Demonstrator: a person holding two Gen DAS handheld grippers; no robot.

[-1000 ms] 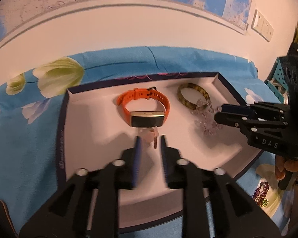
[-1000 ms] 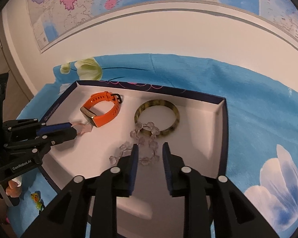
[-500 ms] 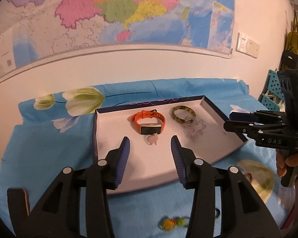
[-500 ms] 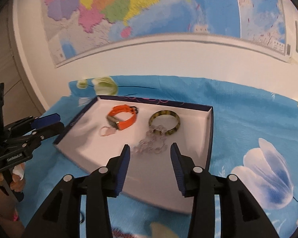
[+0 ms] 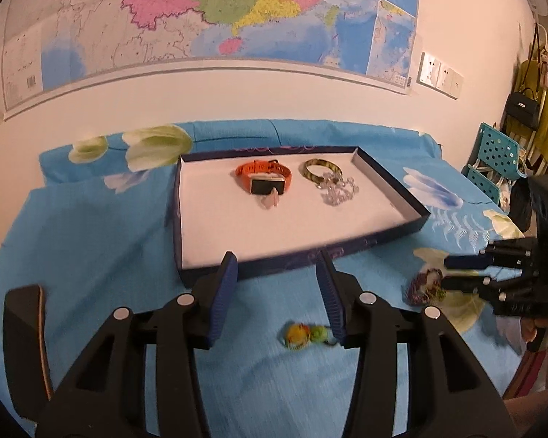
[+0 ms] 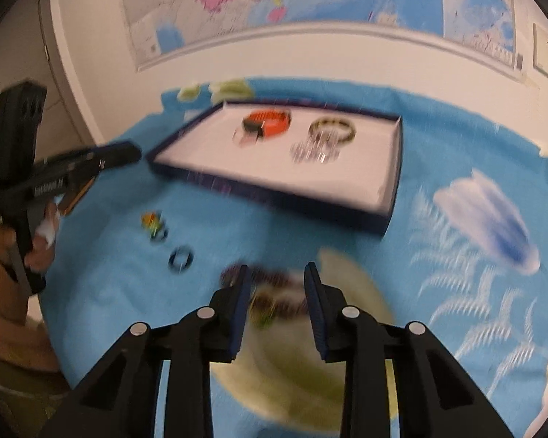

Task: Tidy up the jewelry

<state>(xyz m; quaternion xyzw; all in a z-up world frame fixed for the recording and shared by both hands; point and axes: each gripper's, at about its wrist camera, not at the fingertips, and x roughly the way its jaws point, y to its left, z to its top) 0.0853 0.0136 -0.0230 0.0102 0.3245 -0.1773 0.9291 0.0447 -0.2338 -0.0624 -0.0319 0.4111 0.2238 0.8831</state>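
Note:
A dark-rimmed white tray [image 5: 391, 193] [image 6: 392, 153] holds an orange watch [image 5: 265, 179] [image 6: 268, 122], a small pink ring [image 5: 270, 202], an olive bangle [image 5: 319, 169] [image 6: 332, 129] and a clear bead bracelet [image 5: 338, 191] [image 6: 312, 151]. My left gripper [image 5: 276, 299] is open over the cloth, with a yellow-green ring [image 5: 305, 334] [image 6: 151, 221] just behind its right finger. My right gripper [image 6: 276, 306] [image 5: 445, 273] is open around a blurred purple bead bracelet [image 6: 274, 292] [image 5: 425, 286]. A dark ring [image 6: 181, 259] lies on the cloth.
The blue flowered cloth [image 5: 91, 226] covers the table up to a white wall with a map [image 5: 201, 18]. A black object [image 5: 25, 346] stands at the left edge. A teal chair [image 5: 493, 160] and hanging bags are at the right.
Both grippers have pulled back out of the tray toward the near cloth and opened. The pink ring now lies in the tray by the watch. The right gripper has dropped over the purple bracelet.

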